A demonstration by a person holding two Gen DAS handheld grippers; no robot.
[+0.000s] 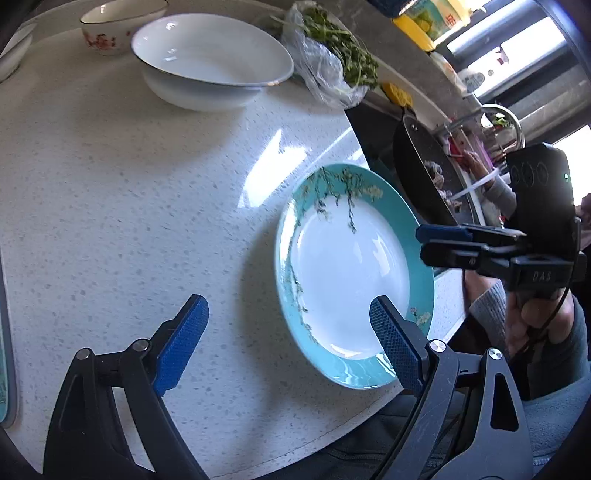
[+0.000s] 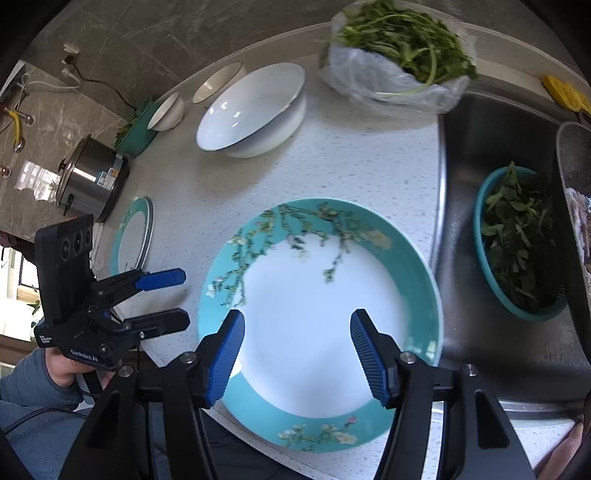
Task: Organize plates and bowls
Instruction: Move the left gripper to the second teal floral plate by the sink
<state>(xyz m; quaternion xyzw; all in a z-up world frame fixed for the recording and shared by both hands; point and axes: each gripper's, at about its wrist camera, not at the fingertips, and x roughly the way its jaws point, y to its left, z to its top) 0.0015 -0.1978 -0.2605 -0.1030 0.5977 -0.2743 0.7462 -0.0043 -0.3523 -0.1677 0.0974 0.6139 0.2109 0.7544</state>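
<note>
Left wrist: your left hand-held gripper (image 1: 288, 321) is released, jaws wide, hovering over the desk (image 1: 129, 203). Teal plate (image 1: 351, 273) lies flat at the desk's right edge, under the right finger. White bowl (image 1: 210, 62) sits far, small floral bowl (image 1: 114, 26) behind it.

Right wrist: your right hand-held gripper (image 2: 297, 350) is released, grasping nothing, above the teal plate (image 2: 314, 317). Second plate (image 2: 135, 234) far left, sink (image 2: 480, 147) right.
</note>
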